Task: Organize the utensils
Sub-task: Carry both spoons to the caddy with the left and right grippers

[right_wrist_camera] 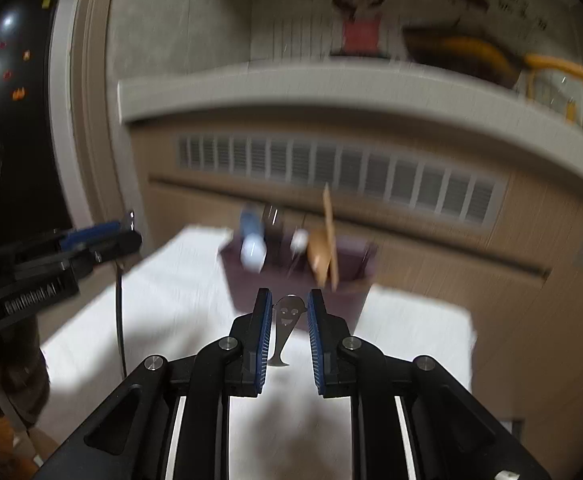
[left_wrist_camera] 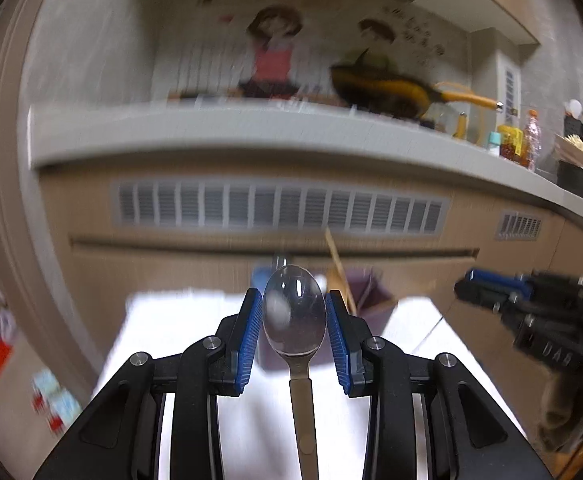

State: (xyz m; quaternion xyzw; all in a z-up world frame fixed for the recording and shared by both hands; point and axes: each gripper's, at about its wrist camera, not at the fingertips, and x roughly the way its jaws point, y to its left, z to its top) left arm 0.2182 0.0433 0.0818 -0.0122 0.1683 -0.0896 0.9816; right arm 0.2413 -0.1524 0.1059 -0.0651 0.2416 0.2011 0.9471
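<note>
Your left gripper is holding a metal spoon by the bowl, the blue pads pressing on either side of it and the handle running back toward the camera. It is sitting raised above the white table, with the bowl pointing at the purple utensil holder at the table's far edge.

Your right gripper is carrying a small flat metal utensil with a cut-out smiley face between its fingers; the left pad is meeting it, but whether both pads are really clamping it I cannot tell (the piece is thin and the frame is blurred). It too is hanging over the white table, just short of the purple utensil holder.

In the right wrist view the holder is already keeping several things upright: a blue-and-white handled item, a white-tipped one and a wooden spatula. Behind it the wood-toned cabinet front with its vent grille is filling the background, and a yellow-handled pan is sitting on the counter above.
</note>
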